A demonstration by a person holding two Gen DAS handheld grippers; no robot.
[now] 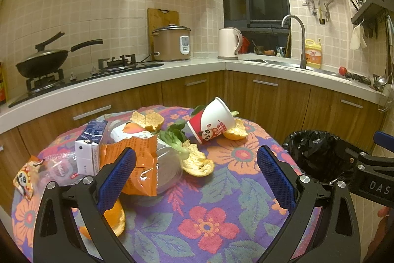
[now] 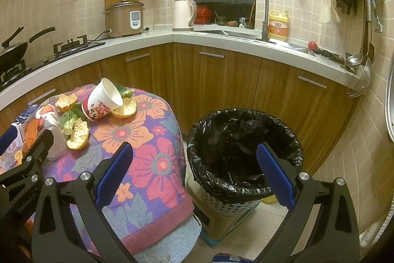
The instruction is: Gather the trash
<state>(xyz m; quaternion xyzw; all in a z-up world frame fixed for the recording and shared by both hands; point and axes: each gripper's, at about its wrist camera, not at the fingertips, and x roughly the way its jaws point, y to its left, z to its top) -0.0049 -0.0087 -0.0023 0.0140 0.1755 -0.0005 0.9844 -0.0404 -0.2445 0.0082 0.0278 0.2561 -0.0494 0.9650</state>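
Trash lies on a small table under a flowered cloth [image 1: 216, 226]: a tipped red and white paper cup [image 1: 214, 122], orange peels [image 1: 197, 159], a green leaf [image 1: 172, 134], an orange snack bag [image 1: 138, 164], a clear bottle [image 1: 165, 164] and a milk carton [image 1: 90, 149]. My left gripper [image 1: 197, 176] hovers open above the cloth's near side, its left pad over the snack bag. My right gripper [image 2: 194, 176] is open and empty, spanning the table's right edge and the black-lined trash bin [image 2: 243, 149]. The cup [image 2: 103, 100] and peels [image 2: 78, 134] lie far left of it.
A kitchen counter [image 1: 197, 68] wraps behind the table with a wok, gas stove, rice cooker [image 1: 172, 43], kettle, sink tap and detergent bottle. Wooden cabinets [image 2: 221, 80] stand close behind table and bin. The bin sits on a box on the tiled floor.
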